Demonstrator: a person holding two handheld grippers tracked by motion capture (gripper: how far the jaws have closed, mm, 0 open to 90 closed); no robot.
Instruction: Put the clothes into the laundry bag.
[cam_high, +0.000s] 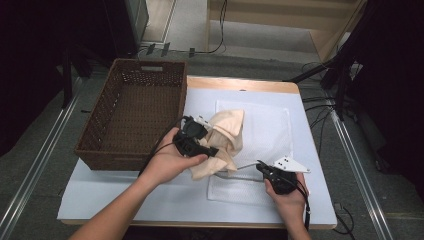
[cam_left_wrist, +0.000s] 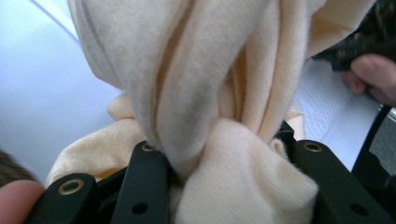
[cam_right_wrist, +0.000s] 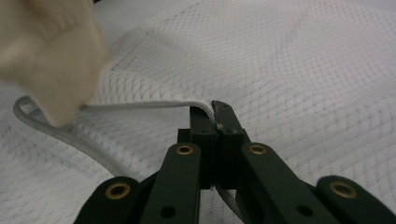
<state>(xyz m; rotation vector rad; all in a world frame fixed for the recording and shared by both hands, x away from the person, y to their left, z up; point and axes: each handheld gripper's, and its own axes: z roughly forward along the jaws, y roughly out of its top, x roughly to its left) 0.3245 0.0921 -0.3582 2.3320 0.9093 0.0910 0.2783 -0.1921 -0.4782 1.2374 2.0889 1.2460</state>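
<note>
Cream cloth (cam_left_wrist: 205, 93), soft and limp, is bunched between the left gripper's (cam_high: 212, 150) jaws. Right gripper (cam_right_wrist: 215, 116) jaws pinch what looks like the mesh bag's (cam_high: 265, 125) corded rim, a sound hold.

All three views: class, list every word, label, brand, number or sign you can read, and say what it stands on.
None can be read.
The wicker basket, the cream cloth gripped by the left gripper and the white mesh bag, whose edge the right gripper pinches, carry no print.
The grey plate on the right gripper has small dark dots, not letters.
</note>
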